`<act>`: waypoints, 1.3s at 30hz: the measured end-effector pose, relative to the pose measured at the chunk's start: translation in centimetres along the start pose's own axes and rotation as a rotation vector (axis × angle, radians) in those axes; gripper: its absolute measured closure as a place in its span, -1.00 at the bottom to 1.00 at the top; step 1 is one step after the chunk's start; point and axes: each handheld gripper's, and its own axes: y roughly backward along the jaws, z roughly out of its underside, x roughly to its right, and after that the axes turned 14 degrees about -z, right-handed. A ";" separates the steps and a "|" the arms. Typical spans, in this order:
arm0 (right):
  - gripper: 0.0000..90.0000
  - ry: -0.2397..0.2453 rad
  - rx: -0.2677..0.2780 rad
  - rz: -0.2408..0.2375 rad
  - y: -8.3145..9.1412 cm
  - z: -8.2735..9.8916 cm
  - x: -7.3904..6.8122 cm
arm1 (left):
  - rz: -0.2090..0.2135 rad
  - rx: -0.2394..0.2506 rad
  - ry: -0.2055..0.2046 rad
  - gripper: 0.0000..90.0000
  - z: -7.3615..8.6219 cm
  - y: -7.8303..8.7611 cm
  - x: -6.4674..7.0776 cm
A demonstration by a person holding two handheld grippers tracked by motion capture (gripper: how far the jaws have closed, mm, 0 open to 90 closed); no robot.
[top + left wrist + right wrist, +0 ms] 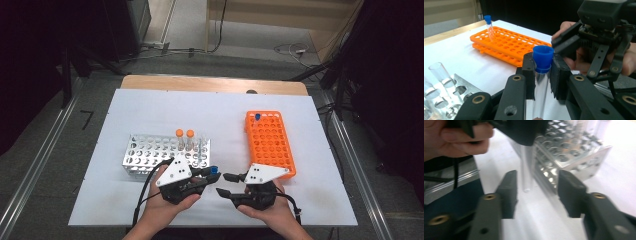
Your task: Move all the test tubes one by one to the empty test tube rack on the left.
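The left gripper [541, 75] pinches a blue-capped tube [542, 75] just below its cap, upright between the pads. At its three o'clock, the right gripper [223, 184] stands spread and empty, apart from the tube.

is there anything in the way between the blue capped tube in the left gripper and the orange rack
The left gripper clamps the clear blue-capped tube. Between it and the orange plastic rack, the open right gripper hovers close beside the tube's cap; otherwise only bare white tabletop lies between.
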 end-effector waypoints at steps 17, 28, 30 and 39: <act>-1.00 -0.093 0.110 0.122 5.9 1.8 4.0 | -0.100 0.019 0.049 0.69 -0.1 2.0 -3.1; -1.00 -0.104 0.119 0.209 8.6 3.2 5.1 | -0.187 0.039 0.071 0.70 -0.3 3.6 -5.8; -1.00 -0.101 0.120 0.220 8.9 3.4 5.2 | -0.204 0.039 0.075 0.70 -0.3 3.9 -6.3; -1.00 -0.120 0.107 0.278 10.5 5.1 5.4 | -0.267 0.050 0.101 0.70 -0.5 4.5 -8.4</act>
